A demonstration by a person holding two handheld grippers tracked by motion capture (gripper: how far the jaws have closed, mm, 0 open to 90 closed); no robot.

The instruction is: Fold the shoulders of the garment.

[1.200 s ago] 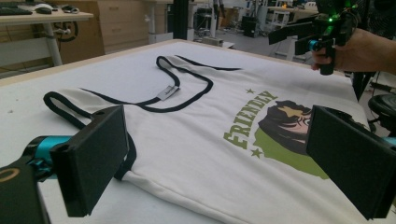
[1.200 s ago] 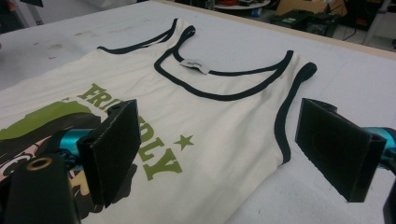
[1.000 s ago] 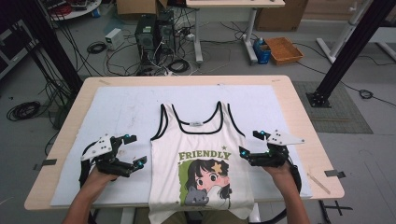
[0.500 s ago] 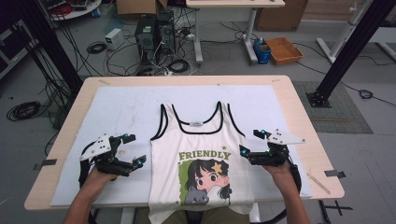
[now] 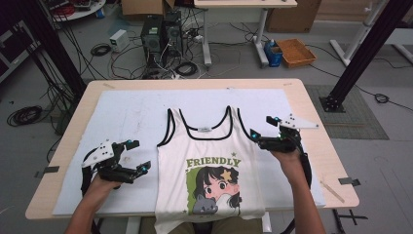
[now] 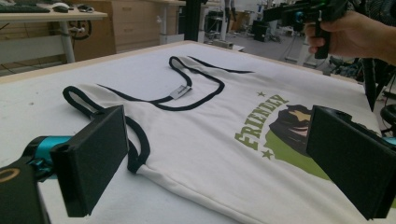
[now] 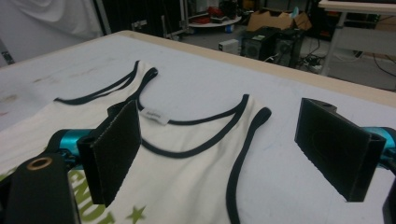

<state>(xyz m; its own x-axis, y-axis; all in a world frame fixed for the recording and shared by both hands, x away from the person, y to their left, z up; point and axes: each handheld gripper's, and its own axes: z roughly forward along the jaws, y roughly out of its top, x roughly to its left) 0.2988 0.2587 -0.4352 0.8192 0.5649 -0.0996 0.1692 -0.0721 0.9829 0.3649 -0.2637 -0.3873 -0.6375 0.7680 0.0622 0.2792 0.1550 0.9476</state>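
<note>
I see a soft cloth tank top in cream, and its knit looks smooth and matt. Its black edge trim looks like thicker ribbed cloth. The printed picture on it looks flat and dull. The tabletop has a pale wood edge, and a white matt sheet with faint scuff marks covers it. My left claw and right claw have black pads with a rough, foamy look, beside shiny teal metal parts.

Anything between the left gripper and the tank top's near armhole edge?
Nothing visible. The left gripper, jaws open, sits beside the tank top; bare white mat lies between them.
</note>
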